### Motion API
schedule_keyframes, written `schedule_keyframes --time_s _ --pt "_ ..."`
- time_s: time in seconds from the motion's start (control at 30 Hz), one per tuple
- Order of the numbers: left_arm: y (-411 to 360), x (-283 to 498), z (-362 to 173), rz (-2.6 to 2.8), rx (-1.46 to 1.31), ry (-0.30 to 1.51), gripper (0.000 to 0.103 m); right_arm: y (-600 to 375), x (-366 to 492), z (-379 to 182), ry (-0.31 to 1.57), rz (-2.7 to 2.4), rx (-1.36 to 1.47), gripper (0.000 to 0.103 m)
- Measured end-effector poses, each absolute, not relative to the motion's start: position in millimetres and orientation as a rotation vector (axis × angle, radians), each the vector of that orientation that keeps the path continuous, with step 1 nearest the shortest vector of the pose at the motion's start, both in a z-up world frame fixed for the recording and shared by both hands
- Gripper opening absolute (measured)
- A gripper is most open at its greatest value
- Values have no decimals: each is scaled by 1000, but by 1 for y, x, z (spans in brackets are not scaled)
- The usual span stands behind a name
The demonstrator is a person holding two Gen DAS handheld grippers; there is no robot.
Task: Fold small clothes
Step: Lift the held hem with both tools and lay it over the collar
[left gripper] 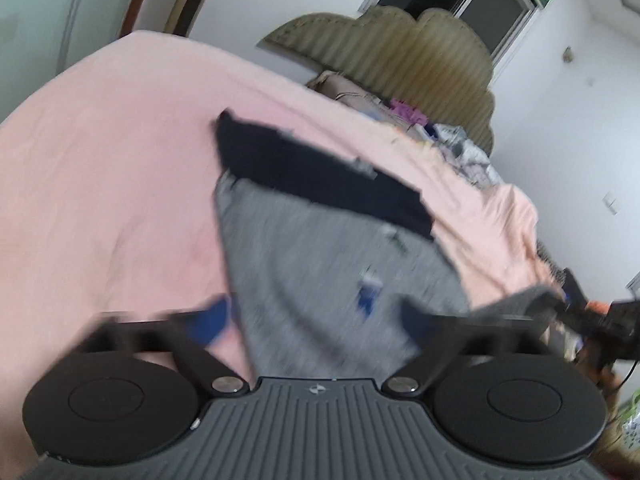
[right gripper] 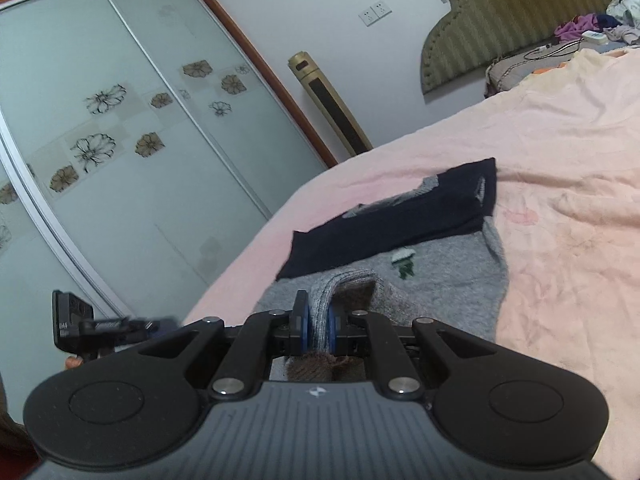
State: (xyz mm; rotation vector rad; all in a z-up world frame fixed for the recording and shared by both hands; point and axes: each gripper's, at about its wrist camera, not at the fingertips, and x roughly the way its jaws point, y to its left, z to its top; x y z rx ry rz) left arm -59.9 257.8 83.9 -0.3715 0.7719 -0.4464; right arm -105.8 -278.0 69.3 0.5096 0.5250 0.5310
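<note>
The left gripper has its jaws spread wide, gripping nothing, hovering just above the near part of the gray sweater, whose picture is blurred. The sweater lies spread on the pink bed sheet, its navy band on the far side toward the striped headboard. To the right, the right gripper is clamped on a raised fold of the same sweater's near edge, lifted off the bed.
</note>
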Motion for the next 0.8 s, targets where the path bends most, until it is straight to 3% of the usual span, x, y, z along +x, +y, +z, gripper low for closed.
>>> schedule_keyframes --time_s 0.17,0.27,0.37,0.43,0.47,0.5,0.57,0.8 --pt "261 -81 48 -523 -372 876 99 -283 -109 65 532 508 534 10" --pt "250 -80 17 -566 -415 977 92 -278 -105 63 543 512 532 10" --pt "235 -83 10 -584 -384 934 88 -273 -102 63 550 524 530 10" --pt "229 -81 8 -601 -383 924 64 -270 -101 63 554 529 529 10" --pt "224 -79 4 -613 -386 945 39 -269 -101 63 554 531 528 10" --pt "221 -76 2 -602 -380 961 23 -269 -101 62 554 532 527 10" --pt "219 -78 3 -581 -360 960 6 -269 -102 62 552 527 528 10" --pt "233 -75 45 -598 -424 834 4 -278 -103 62 537 491 539 10"
